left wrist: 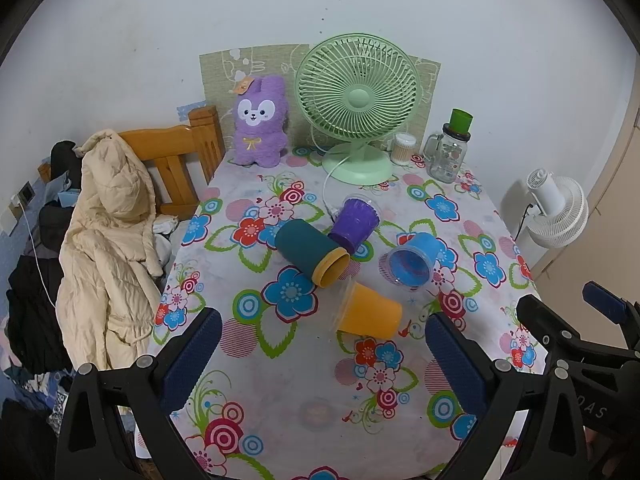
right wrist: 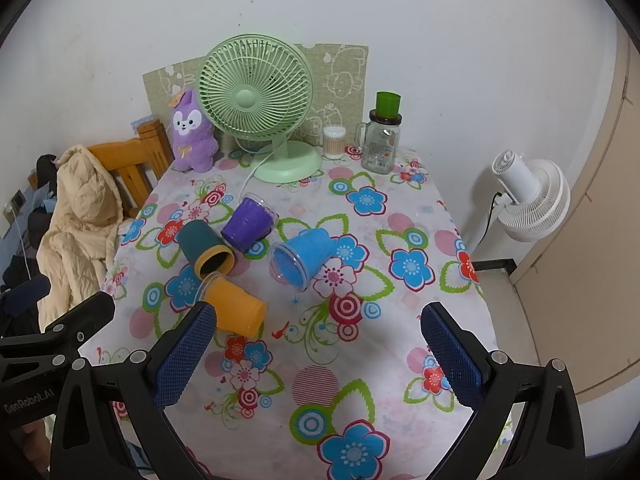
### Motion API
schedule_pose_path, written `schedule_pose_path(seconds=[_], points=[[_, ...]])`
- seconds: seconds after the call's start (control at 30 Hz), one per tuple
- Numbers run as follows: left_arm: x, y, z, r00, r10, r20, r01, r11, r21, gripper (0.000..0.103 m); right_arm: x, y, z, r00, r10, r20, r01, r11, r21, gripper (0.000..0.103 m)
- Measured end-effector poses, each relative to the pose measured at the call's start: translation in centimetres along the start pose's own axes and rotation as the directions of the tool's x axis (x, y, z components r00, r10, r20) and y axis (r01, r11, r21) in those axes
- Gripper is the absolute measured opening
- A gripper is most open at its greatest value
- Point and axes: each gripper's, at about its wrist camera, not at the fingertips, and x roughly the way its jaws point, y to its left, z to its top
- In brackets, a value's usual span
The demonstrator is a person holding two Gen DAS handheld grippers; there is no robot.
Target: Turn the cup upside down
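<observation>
Several cups lie on their sides in the middle of the floral tablecloth (left wrist: 280,380): a dark teal cup (left wrist: 310,251) with an orange rim, a purple cup (left wrist: 355,222), a blue cup (left wrist: 414,260) and an orange cup (left wrist: 370,312). They also show in the right wrist view: teal cup (right wrist: 204,250), purple cup (right wrist: 248,222), blue cup (right wrist: 306,256), orange cup (right wrist: 234,306). My left gripper (left wrist: 324,356) is open and empty, near the orange cup. My right gripper (right wrist: 320,350) is open and empty, to the right of the orange cup.
A green desk fan (left wrist: 357,104), a purple plush toy (left wrist: 260,122), a cotton swab jar (left wrist: 403,148) and a glass jar (left wrist: 448,156) topped by a green cup stand at the back. A wooden chair (left wrist: 176,160) with a beige jacket (left wrist: 106,240) is left. A white fan (right wrist: 528,196) stands right.
</observation>
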Motion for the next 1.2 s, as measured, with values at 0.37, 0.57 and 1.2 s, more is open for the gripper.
schedule_pose_path(seconds=[0.37, 0.57, 1.2], points=[[-0.3, -0.8, 0.0, 1.0, 0.003, 0.008, -0.003, 0.999, 0.032, 0.102, -0.1, -0.1, -0.1, 1.0, 0.007, 0.001, -0.007, 1.0, -0.005, 0.103], [-0.3, -0.8, -0.1, 1.0, -0.011, 0.0, 0.011, 0.999, 0.033, 0.102, 0.0, -0.2, 0.0, 1.0, 0.03, -0.003, -0.03, 0.999, -0.025, 0.103], [3.3, -3.7, 2.7, 0.999, 0.003, -0.043, 0.004, 0.989, 0.151, 0.102, 3.2, -2.4, 3.3, 0.996, 0.087, -0.022, -0.089, 0.981, -0.171, 0.103]])
